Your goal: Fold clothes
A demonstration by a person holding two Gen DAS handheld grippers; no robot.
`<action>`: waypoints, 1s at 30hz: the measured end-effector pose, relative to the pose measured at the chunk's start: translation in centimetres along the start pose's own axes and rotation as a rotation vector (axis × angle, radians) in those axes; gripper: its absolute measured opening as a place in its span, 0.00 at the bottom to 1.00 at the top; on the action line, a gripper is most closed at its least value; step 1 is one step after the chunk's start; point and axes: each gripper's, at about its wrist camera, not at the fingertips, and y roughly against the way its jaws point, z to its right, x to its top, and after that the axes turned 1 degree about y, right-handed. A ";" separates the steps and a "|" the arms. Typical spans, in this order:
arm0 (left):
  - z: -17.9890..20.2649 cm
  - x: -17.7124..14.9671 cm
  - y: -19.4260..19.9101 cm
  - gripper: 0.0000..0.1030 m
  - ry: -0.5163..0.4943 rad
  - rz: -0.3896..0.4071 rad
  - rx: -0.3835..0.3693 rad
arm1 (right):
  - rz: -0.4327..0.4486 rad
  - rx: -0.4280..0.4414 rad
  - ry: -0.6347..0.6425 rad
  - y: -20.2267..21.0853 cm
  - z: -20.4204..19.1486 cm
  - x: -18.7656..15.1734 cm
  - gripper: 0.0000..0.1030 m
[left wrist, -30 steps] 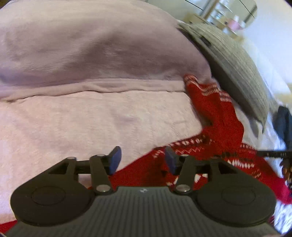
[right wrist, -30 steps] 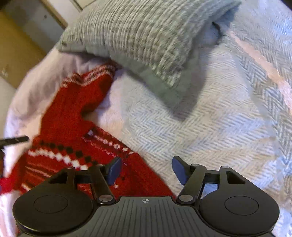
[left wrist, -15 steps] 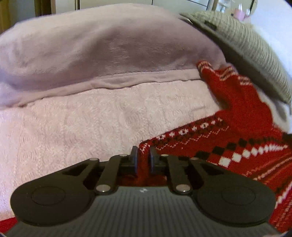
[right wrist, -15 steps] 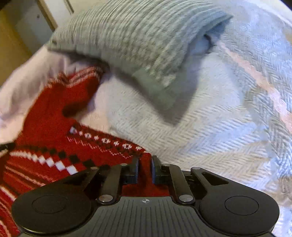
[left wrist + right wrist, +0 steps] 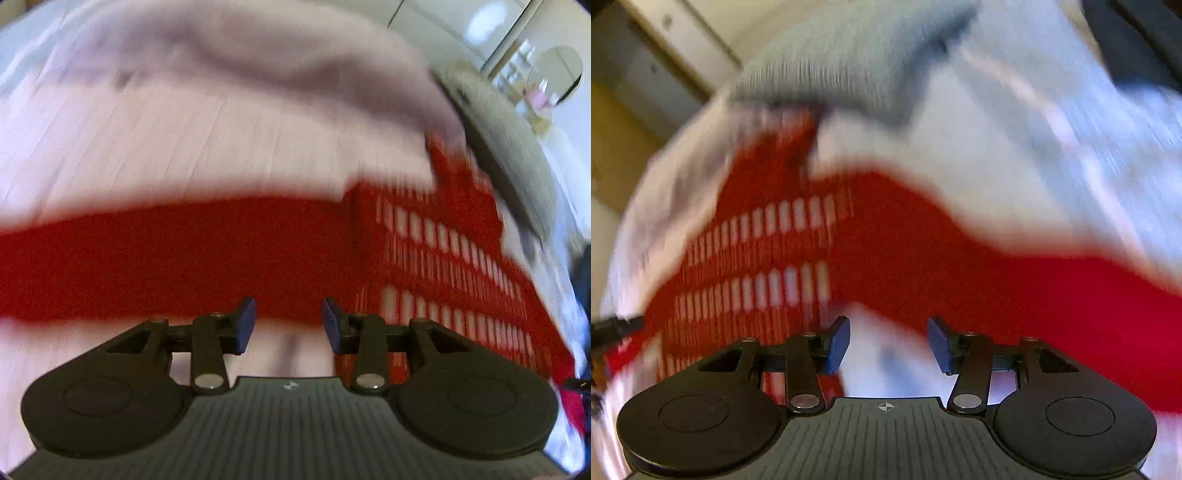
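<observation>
A bedroom in a home: a bed spread with a pale pink textured bedcover (image 5: 184,140), a grey knitted pillow (image 5: 506,147) at its head, pale wardrobe doors (image 5: 443,26) behind, and a round mirror (image 5: 554,74) over small toiletries.

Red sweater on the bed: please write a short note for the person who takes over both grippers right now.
Left gripper: jaws opening, nothing between the pads.
Right gripper: jaws opening too, nothing held.
Red sweater: lies on the bed cover. A plain red band is folded across it, just ahead of both grippers; the white-patterned part runs toward the grey pillow.
Done: one fold appears laid and released, though the views are blurred.
Left: check that the fold lies flat, then fold the rest, including the sleeve near the pillow.
</observation>
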 end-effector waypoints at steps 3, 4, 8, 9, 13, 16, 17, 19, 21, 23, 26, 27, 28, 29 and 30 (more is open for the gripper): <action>-0.9 -6.5 2.7 0.34 -0.020 -0.119 -0.003 | -0.107 -0.035 -0.003 2.8 -0.9 -7.2 0.50; -0.8 -8.2 3.5 0.34 -0.034 -0.147 -0.010 | -0.127 -0.043 0.002 3.6 -1.4 -9.1 0.50; -0.1 -13.1 6.0 0.42 -0.106 -0.211 -0.048 | -0.155 -0.084 0.087 5.2 -4.3 -14.1 0.50; 0.1 -13.9 6.3 0.43 -0.130 -0.222 -0.057 | -0.160 -0.096 0.110 5.5 -5.1 -15.1 0.50; 0.6 -16.3 7.4 0.44 -0.178 -0.241 -0.060 | -0.164 -0.152 0.177 5.1 -5.9 -18.4 0.50; 0.1 -17.6 7.8 0.49 -0.133 -0.232 -0.074 | -0.163 -0.188 0.218 4.2 -5.9 -19.8 0.49; 0.0 -17.9 7.6 0.50 -0.113 -0.232 -0.080 | -0.163 -0.200 0.236 4.0 -6.0 -20.2 0.49; 0.2 -18.9 7.2 0.51 -0.073 -0.230 -0.092 | -0.157 -0.197 0.269 3.3 -6.1 -20.8 0.47; 0.4 -19.9 6.6 0.49 -0.033 -0.221 -0.106 | -0.159 -0.161 0.285 3.0 -6.2 -21.3 0.08; 0.7 -20.6 6.2 0.17 -0.002 -0.205 -0.114 | -0.154 -0.100 0.235 3.3 -5.9 -21.3 0.08; 1.1 -20.4 8.0 0.03 0.038 -0.143 -0.154 | -0.115 0.062 0.016 5.2 -3.8 -20.6 0.06; 1.3 -20.0 9.4 0.03 0.028 -0.110 -0.166 | -0.088 0.142 -0.094 6.3 -2.6 -20.4 0.06; 1.6 -19.6 10.9 0.03 0.011 -0.074 -0.176 | -0.061 0.218 -0.199 7.3 -1.5 -20.3 0.06; 1.7 -19.1 12.7 0.03 -0.002 -0.034 -0.189 | -0.037 0.283 -0.289 8.2 -0.3 -20.6 0.06; 1.7 -18.7 14.2 0.03 -0.014 -0.006 -0.193 | -0.012 0.348 -0.380 9.2 0.8 -20.8 0.06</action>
